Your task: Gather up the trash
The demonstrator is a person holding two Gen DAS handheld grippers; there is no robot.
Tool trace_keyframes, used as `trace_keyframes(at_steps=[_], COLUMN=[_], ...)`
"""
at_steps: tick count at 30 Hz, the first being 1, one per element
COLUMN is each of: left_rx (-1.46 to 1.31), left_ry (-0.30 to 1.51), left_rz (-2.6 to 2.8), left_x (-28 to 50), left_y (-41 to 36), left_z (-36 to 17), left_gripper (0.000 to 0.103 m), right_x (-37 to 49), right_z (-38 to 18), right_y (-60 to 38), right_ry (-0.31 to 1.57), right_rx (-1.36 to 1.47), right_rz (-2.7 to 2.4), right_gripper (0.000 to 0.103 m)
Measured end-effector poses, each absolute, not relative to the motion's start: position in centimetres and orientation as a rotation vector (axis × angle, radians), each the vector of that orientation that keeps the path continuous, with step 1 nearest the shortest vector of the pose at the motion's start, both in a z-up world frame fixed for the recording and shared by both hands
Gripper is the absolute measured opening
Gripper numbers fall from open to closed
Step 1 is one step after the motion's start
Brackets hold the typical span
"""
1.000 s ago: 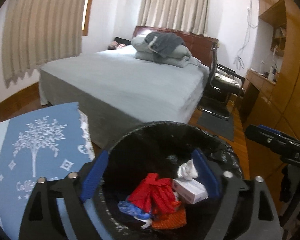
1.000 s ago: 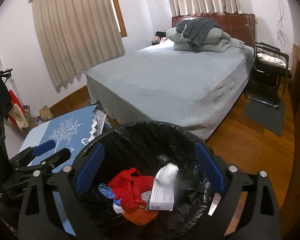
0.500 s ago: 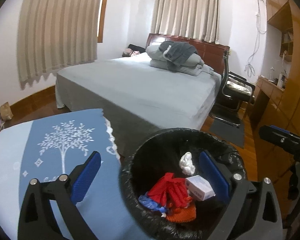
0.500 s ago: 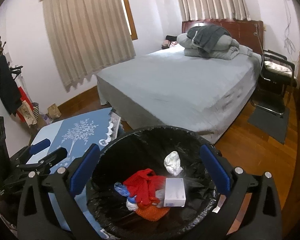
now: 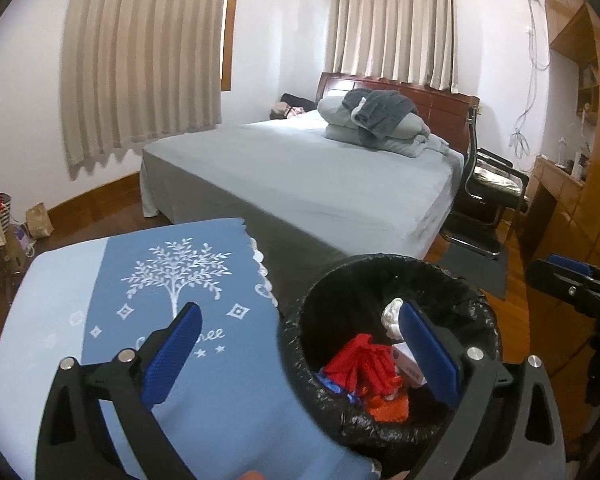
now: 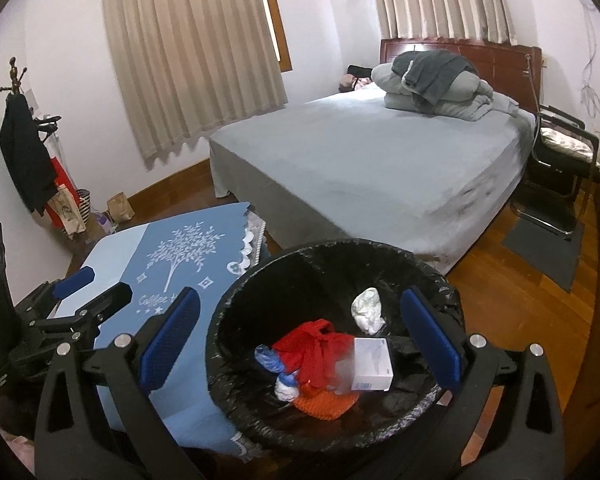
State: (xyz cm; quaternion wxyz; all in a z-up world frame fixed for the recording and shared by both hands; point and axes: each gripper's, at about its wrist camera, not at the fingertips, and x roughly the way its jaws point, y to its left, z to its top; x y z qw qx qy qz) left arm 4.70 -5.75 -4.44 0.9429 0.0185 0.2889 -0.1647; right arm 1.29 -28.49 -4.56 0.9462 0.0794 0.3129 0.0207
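Black liner wraps the trash bin (image 6: 336, 320), which stands just beside the blue-clothed table (image 5: 180, 272) and holds a red bag (image 6: 312, 348), a white box (image 6: 372, 364) and a crumpled tissue (image 6: 367, 310). Left gripper (image 5: 300, 356) and right gripper (image 6: 300, 340) both hang above it, jaws wide and empty. Best next: check the table for leftover litter before closing on anything.

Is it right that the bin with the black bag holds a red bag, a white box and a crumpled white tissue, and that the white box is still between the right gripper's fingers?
Not quite. The white box lies loose inside the bin, beside the red bag and the tissue. The right wrist view shows the right gripper open and empty above it.
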Motion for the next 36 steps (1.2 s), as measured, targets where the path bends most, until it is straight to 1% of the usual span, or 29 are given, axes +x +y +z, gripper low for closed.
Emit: trace_keyframes(at_steps=[15, 36], left_rx=[0.019, 0.003], left_ry=[0.552, 0.543], left_rz=[-0.309, -0.280], left_x=[2.2, 1.9], left_y=[-4.1, -3.4], left_z=[-2.7, -2.2], left_gripper=[0.097, 0.097], right_x=[0.5, 0.5], right_z=[-3.3, -2.7], right_y=[-25.8, -25.2], right_ry=[0.613, 0.611], right_rx=[0.113, 0.106], right_rz=[0.079, 0.086], right_gripper=[0.098, 0.098])
